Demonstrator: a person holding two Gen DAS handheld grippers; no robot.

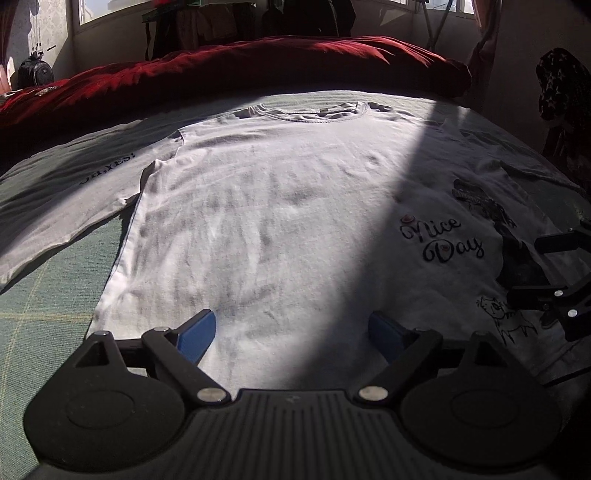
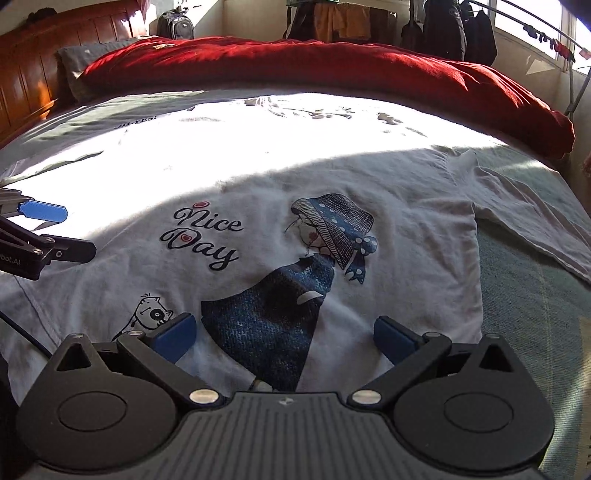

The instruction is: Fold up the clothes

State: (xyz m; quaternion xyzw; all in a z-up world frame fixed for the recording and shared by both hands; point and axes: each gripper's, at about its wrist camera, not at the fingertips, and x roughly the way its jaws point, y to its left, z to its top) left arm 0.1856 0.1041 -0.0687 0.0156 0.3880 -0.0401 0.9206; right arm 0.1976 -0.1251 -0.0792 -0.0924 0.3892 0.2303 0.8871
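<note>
A white T-shirt (image 1: 266, 221) lies flat, front up, on the bed, neck far from me, both sleeves spread out. It bears a "Nice Day" print and a girl in a blue hat (image 2: 328, 229). My left gripper (image 1: 293, 332) is open and empty over the shirt's lower left part. My right gripper (image 2: 284, 334) is open and empty over the print near the hem. The right gripper also shows at the right edge of the left wrist view (image 1: 554, 269), and the left gripper at the left edge of the right wrist view (image 2: 55, 232).
The shirt lies on a pale green checked bedsheet (image 1: 48, 302). A red duvet (image 2: 332, 70) is bunched along the far side. A wooden headboard (image 2: 44, 59) stands at far left. Hanging clothes (image 2: 458, 29) and windows are behind.
</note>
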